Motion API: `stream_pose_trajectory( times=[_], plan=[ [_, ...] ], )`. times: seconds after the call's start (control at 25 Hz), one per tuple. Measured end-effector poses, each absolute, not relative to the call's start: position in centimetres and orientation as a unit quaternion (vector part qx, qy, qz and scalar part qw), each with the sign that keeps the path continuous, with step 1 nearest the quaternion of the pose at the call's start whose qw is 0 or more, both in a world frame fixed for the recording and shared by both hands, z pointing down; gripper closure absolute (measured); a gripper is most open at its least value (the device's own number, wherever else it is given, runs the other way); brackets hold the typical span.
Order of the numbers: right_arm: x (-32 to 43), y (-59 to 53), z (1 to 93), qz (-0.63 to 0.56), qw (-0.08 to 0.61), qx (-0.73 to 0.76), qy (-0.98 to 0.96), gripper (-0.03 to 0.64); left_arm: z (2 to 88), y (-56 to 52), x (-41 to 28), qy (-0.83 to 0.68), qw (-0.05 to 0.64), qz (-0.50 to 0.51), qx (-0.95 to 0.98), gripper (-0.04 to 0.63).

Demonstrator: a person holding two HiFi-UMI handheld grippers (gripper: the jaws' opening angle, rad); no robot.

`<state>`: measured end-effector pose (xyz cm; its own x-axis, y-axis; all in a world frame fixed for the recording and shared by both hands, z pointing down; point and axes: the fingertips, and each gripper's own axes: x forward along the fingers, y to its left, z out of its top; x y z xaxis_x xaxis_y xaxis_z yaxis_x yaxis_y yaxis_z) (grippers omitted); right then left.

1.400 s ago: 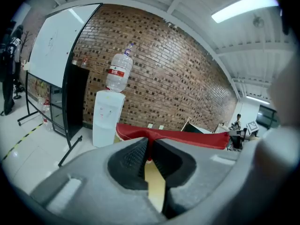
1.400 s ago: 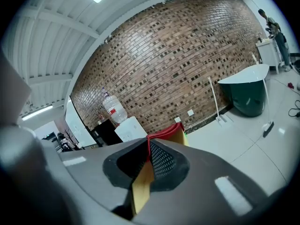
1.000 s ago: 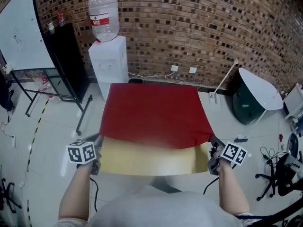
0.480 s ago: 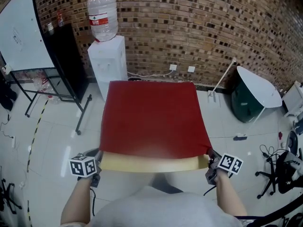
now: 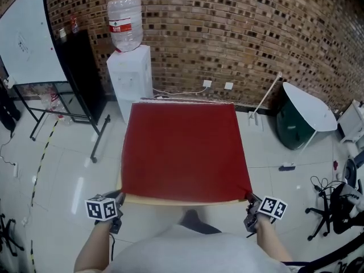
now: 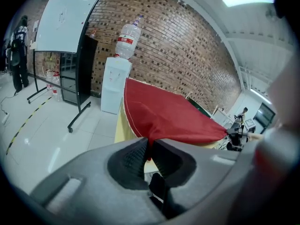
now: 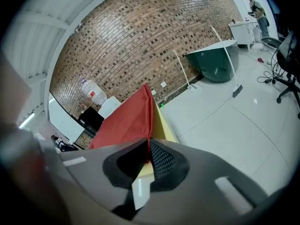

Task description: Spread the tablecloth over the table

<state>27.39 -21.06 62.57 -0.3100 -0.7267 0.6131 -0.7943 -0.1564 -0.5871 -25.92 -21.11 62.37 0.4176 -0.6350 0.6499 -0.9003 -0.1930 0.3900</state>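
A red tablecloth (image 5: pixel 185 149) lies stretched over the pale yellow table (image 5: pixel 176 200), covering nearly all of its top; a thin strip shows at the near edge. My left gripper (image 5: pixel 115 199) is shut on the cloth's near left corner (image 6: pixel 149 142), the red fabric pinched between its black pads. At the near right corner, my right gripper (image 5: pixel 249 201) is shut on the cloth (image 7: pixel 147 146) the same way. In the left gripper view the tablecloth (image 6: pixel 164 116) runs taut across to the other gripper. Both grippers sit just past the table's near corners.
A white water dispenser (image 5: pixel 131 75) with a bottle stands behind the table's far left. A black stand (image 5: pixel 85 75) and a whiteboard (image 5: pixel 28 36) are at the left. A green overturned table (image 5: pixel 301 118) lies right. Office chair and cables (image 5: pixel 335 201) at far right.
Both grippers moved toward me and down with the cloth's corners. The red cloth slid over the table, so the bare yellow strip at the near edge shrank to a sliver.
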Motion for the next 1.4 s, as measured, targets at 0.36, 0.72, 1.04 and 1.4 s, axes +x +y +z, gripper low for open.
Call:
stream_pose_trajectory(
  times=[0.36, 0.72, 1.04, 1.4],
  plan=[
    [28.0, -20.3, 65.1, 0.508, 0.050, 0.584, -0.631, 0.611, 64.5, -20.1, -25.5, -0.499, 0.415, 0.177, 0.739, 0.574],
    [28.3, -20.0, 66.7, 0.515, 0.072, 0.580, -0.627, 0.600, 66.1, -19.2, -25.6, -0.486, 0.448, 0.175, 0.730, 0.512],
    [29.3, -18.8, 66.5, 0.510, 0.092, 0.581, -0.628, 0.544, 65.7, -17.7, -27.1, -0.503, 0.454, 0.161, 0.718, 0.434],
    [29.8, -15.8, 65.0, 0.495, 0.083, 0.584, -0.638, 0.554, 64.0, -15.1, -27.0, -0.521, 0.436, 0.138, 0.721, 0.434]
  ],
)
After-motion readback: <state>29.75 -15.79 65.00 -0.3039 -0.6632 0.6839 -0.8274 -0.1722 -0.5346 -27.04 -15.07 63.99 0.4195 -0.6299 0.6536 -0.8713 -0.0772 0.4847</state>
